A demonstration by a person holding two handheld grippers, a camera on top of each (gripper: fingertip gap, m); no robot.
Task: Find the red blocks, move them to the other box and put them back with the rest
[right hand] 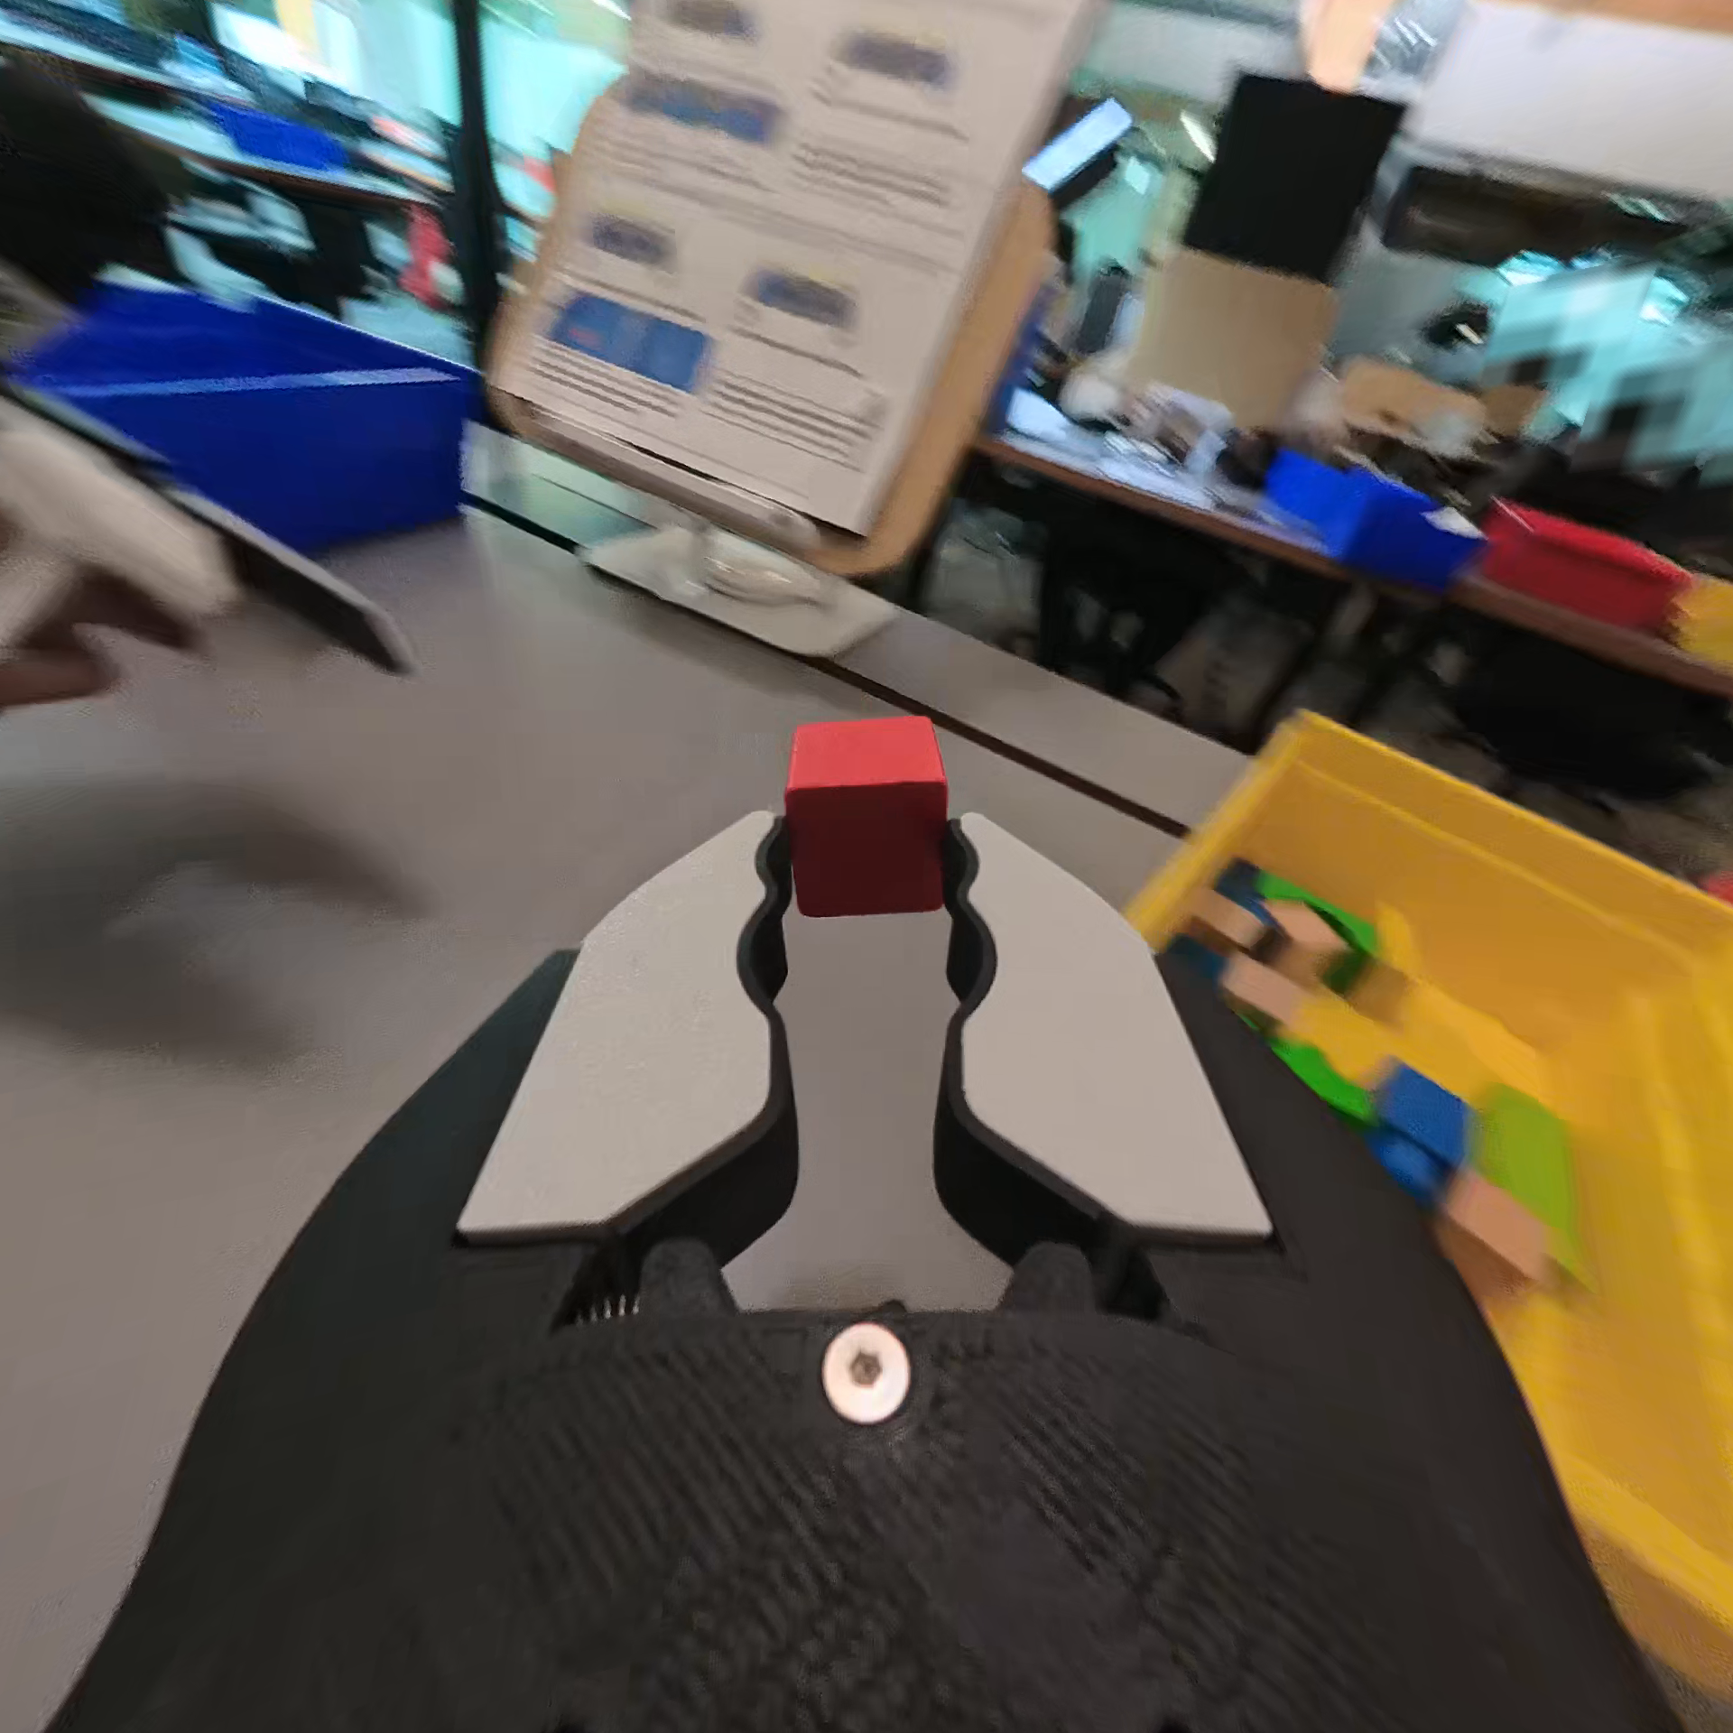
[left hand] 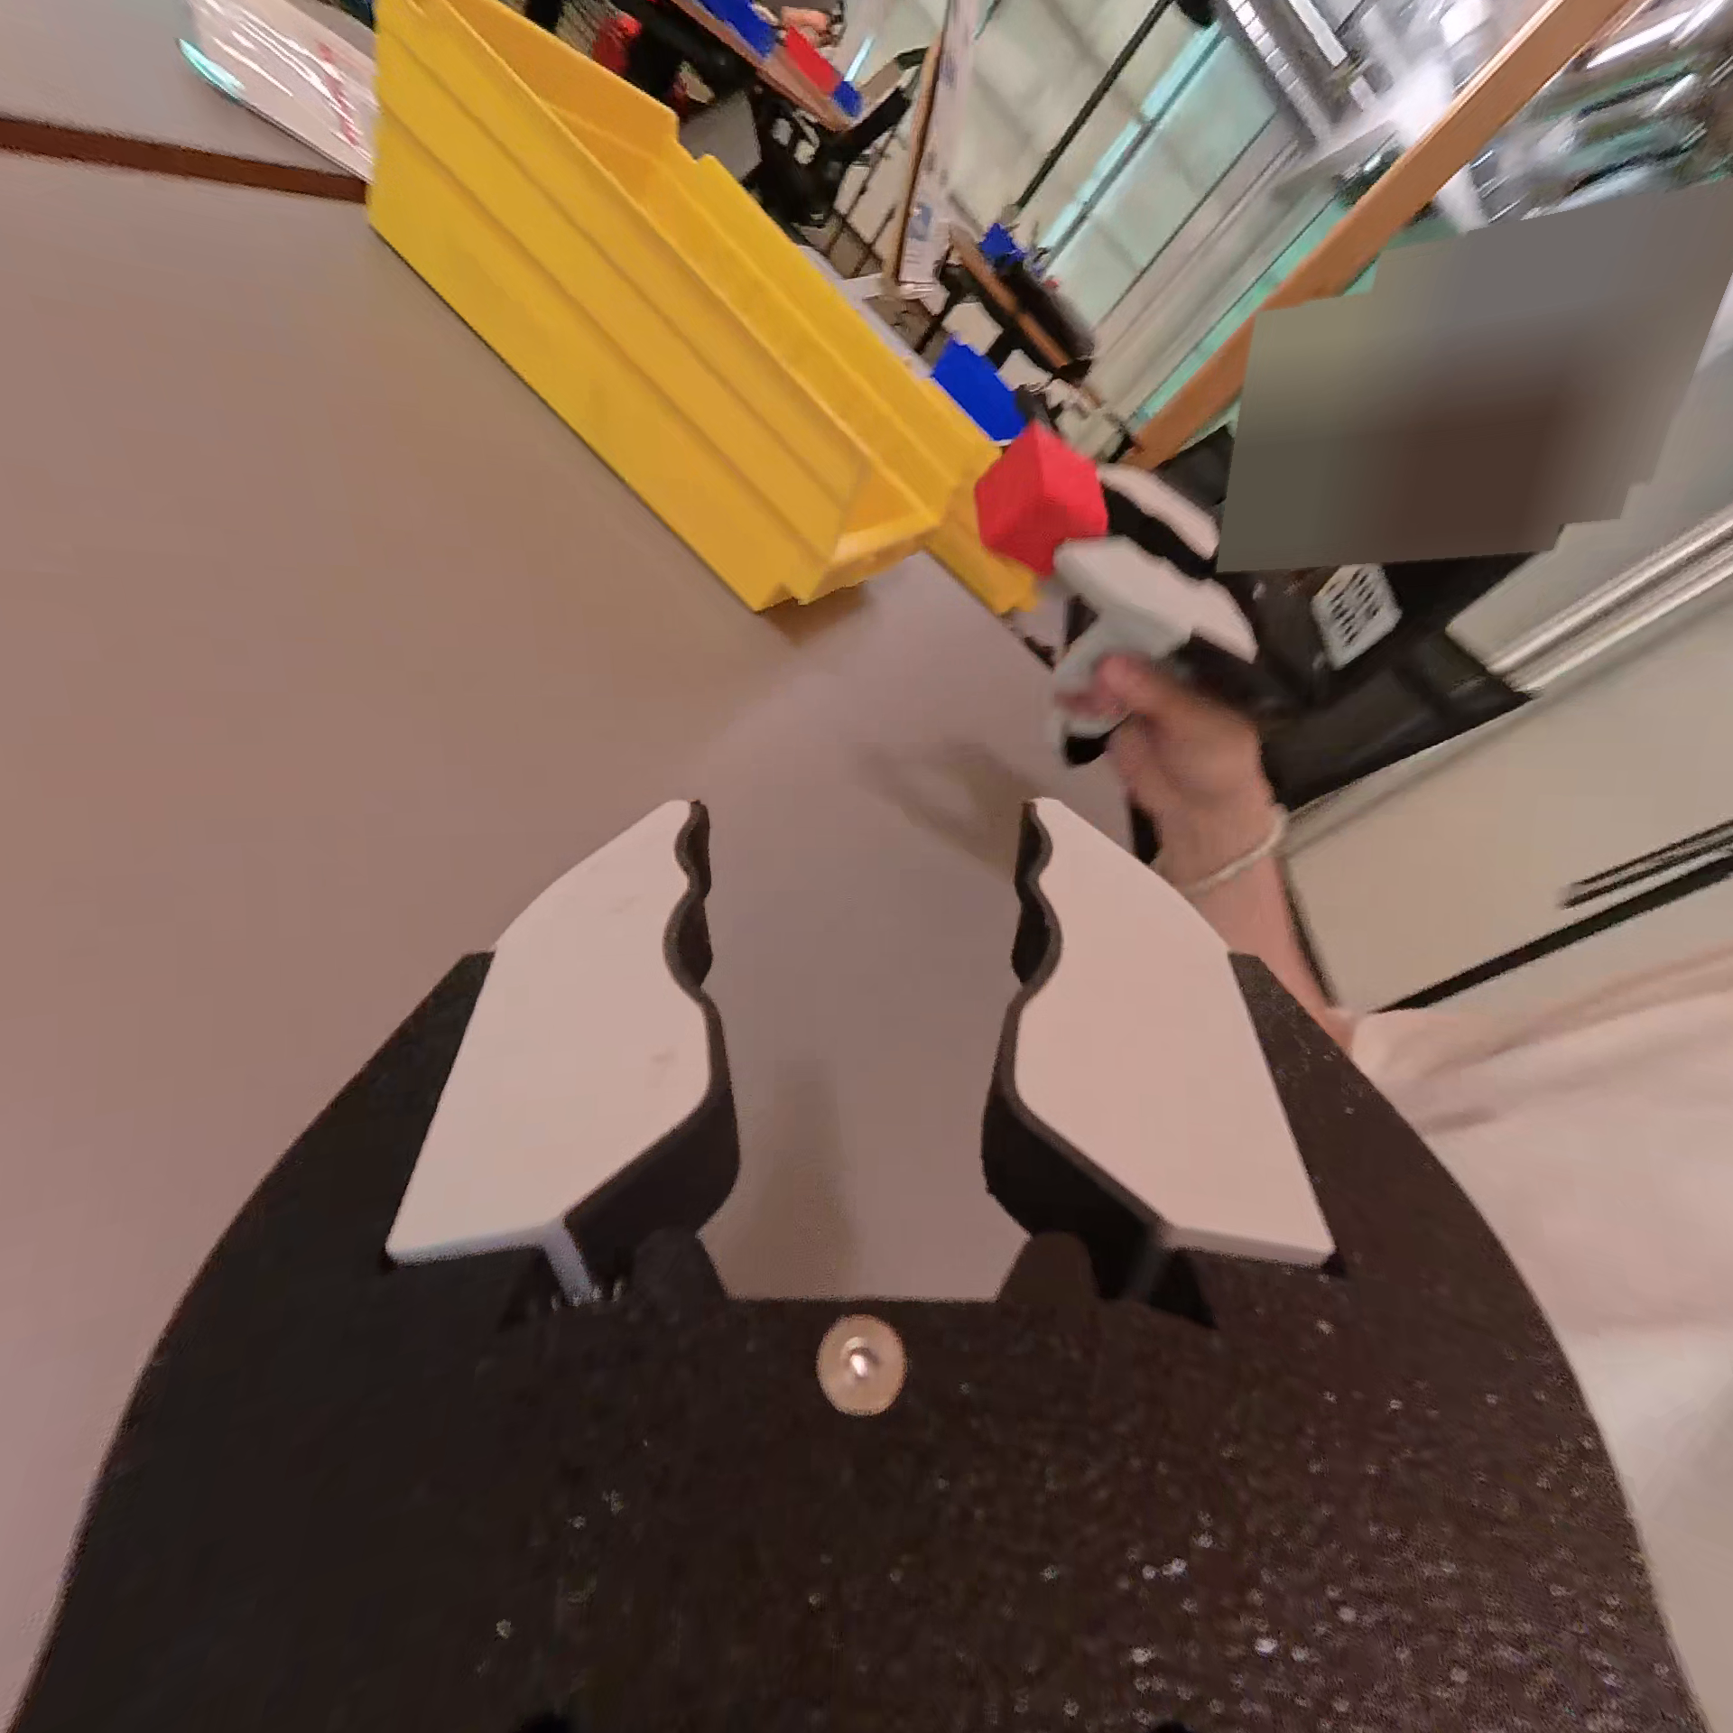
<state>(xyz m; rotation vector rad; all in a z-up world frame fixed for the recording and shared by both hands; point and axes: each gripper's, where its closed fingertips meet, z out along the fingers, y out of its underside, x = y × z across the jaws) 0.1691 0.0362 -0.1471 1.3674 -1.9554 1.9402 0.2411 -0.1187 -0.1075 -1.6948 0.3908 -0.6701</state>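
My right gripper is shut on a red block; both pads press its sides and it hangs above the grey table. The left wrist view shows the same red block at the tip of that gripper, next to the end of a yellow box. My left gripper is open with only bare table between its fingers. In the right wrist view a yellow box at the right holds several blue, green and wood-coloured blocks.
A blue bin stands at the far left of the table, beside a sign on a clear stand. A person's hand grips the right gripper's handle. Other tables with blue and red bins lie behind.
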